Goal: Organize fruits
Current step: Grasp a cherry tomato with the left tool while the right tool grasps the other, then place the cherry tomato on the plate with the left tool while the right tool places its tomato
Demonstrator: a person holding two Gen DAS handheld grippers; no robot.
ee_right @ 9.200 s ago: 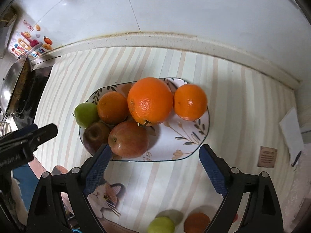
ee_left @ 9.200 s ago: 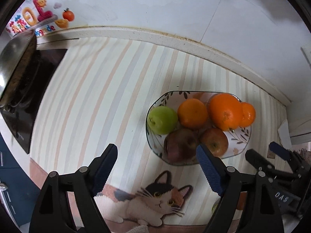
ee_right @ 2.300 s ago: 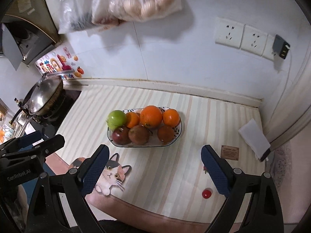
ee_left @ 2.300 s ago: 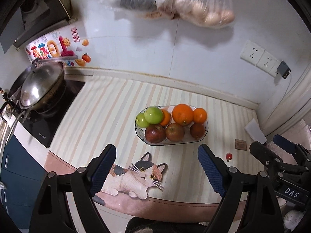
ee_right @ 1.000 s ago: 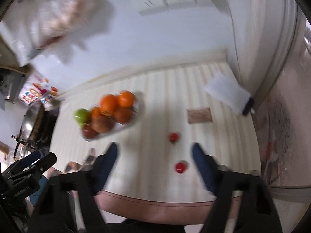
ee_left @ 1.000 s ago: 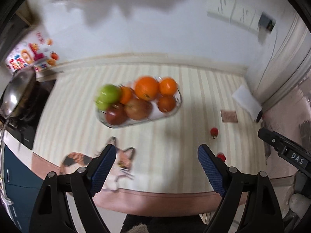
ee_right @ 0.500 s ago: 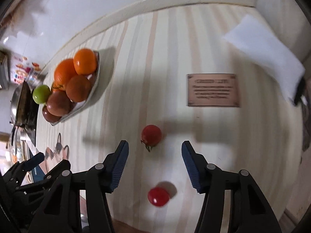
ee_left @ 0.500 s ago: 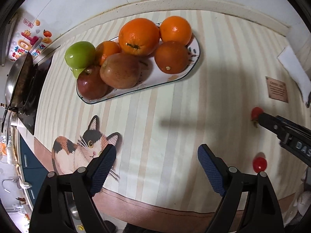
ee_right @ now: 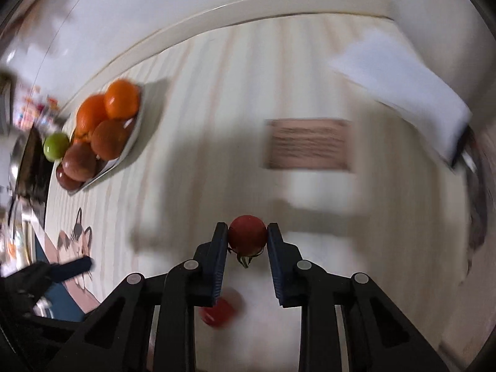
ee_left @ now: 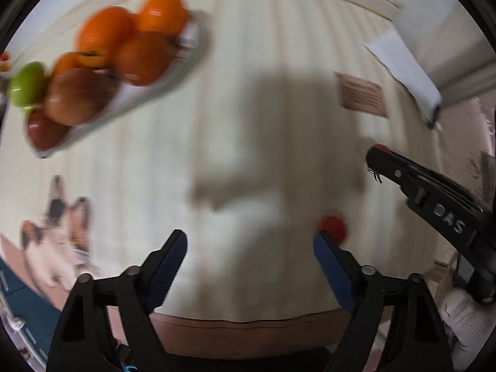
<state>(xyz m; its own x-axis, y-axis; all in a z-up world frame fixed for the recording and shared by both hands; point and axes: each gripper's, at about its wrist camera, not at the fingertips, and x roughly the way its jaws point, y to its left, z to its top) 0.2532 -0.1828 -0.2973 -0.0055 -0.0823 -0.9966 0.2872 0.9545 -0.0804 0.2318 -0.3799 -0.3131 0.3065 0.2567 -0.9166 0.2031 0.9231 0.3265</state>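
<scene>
Right gripper [ee_right: 248, 241]: I see its blue pads clamped on the far cherry tomato [ee_right: 247, 235], the jaws having just drawn in around it; the stem hangs below the pads.
Left gripper [ee_left: 249, 248]: I read its jaws as wide apart with nothing between them, though they have just narrowed a little; it points straight down at the striped mat [ee_left: 263, 46].
Near cherry tomato [ee_left: 331, 228]: it lies on the mat just outside my left gripper's right-hand pad — touching or a hair apart, I cannot tell through the blur. In the right wrist view it shows under the right gripper's left finger.
Gloved hand [ee_left: 468, 319]: white, low at the right edge of the left wrist view, behind the right gripper.
Cat print [ee_right: 79, 245]: on the mat's front edge, left of the held tomato.
Brown card [ee_right: 307, 144]: flat on the mat beyond the held tomato, slightly right.
Fruit plate [ee_right: 130, 145]: well left of and beyond the held tomato — oranges, reddish apples and a green apple [ee_right: 55, 145] heaped on it.
White paper [ee_right: 400, 68]: farthest, beyond the card, towards the wall.
</scene>
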